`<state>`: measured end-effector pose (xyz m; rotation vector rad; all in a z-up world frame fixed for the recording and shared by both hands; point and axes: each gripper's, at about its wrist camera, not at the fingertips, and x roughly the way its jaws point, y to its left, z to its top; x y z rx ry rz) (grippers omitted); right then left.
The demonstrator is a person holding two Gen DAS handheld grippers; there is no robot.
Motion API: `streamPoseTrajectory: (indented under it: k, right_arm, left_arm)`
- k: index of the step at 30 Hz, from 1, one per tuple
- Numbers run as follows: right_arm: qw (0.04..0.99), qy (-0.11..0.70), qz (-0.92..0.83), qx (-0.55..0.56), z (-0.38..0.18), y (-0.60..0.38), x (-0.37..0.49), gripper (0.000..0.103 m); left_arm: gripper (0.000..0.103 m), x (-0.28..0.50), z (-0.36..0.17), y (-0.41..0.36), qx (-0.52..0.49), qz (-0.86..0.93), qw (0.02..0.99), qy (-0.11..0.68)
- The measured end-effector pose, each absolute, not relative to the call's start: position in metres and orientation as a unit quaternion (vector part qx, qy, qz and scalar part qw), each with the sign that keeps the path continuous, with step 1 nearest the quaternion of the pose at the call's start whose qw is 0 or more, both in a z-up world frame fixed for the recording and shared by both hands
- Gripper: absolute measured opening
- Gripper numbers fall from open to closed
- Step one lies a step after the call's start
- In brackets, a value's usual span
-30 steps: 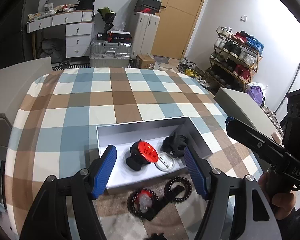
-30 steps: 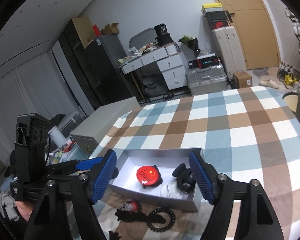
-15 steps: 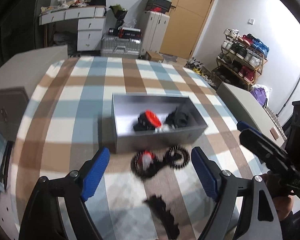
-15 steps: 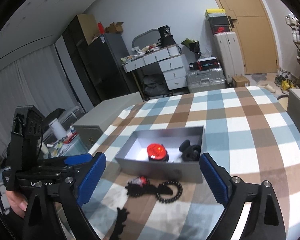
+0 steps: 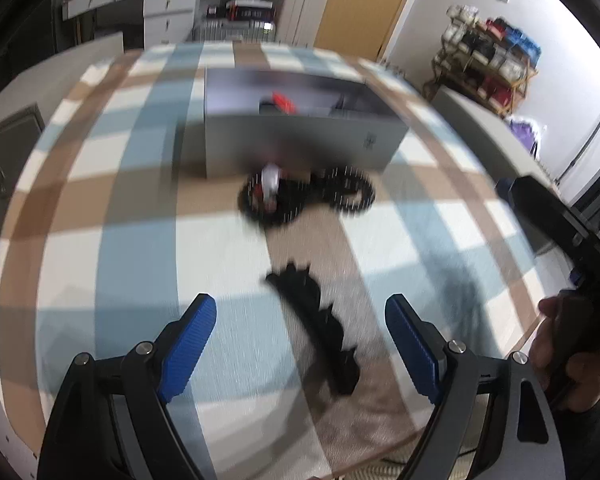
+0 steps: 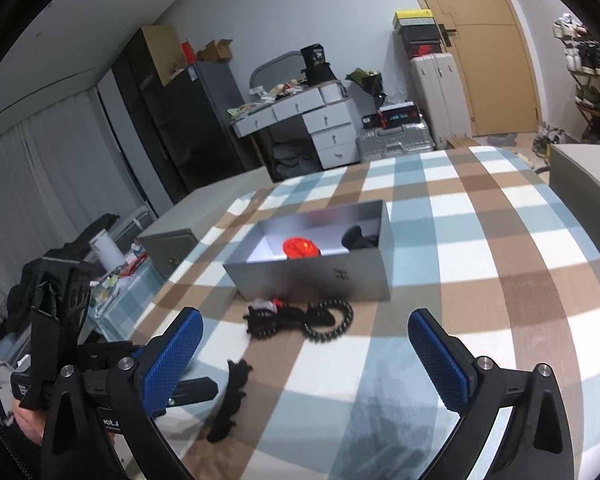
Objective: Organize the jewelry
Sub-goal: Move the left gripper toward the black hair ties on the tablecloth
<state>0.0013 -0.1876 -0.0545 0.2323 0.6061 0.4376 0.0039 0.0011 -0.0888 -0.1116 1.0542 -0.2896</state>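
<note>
Both grippers have pulled back from the open grey rectangular cardboard box point(image 6: 320, 276) w/ their views now taking in the near part of the blue-brown-white checked table point(image 6: 480, 264); a sec ago they sat right over the box, w/ its contents filling the gap between the fingers. The left gripper point(image 5: 300, 344) has just been opening, blue fingers wide, nothing between the pads; it tips down over a black spiky strip-shaped hair accessory point(image 5: 320, 332) lying loose on the cloth, which was barely in view before. The right gripper point(image 6: 304, 356) has also just been opening and stands at its widest, empty, aimed over the same black strip point(image 6: 230, 404) toward the box. Still out on the table, just beside the box's near wall: a black beaded bracelet w/ a red-white bit point(image 6: 266, 318) and a black spiral coil hair tie point(image 6: 332, 322), tangled or touching, unmoved vs. earlier. Inside the box: a round red badge-like piece point(image 6: 300, 248) and a dark clump point(image 6: 358, 238) at the right end; left view is too motion-blurred for more detail. Reading: the retreat plus opening looks like set-up for the next pick, prob. the black strip nearest the left fingers. Three pieces at least remain outside the box, so the sorting is only partly done.
</note>
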Motion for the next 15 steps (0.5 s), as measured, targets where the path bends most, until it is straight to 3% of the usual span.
streamPoseTrajectory:
  k: [4, 15]
  right_arm:
    - [0.921, 0.313, 0.210, 0.099, -0.055, -0.190, 0.004, 0.103]
    - [0.904, 0.345, 0.238, 0.087, -0.049, -0.204, 0.015, 0.103]
  left_arm:
    - [0.083, -0.002, -0.101, -0.006, -0.035, -0.141, 0.835, 0.531]
    - [0.083, -0.011, -0.105, -0.026, 0.033, -0.138, 0.839, 0.525]
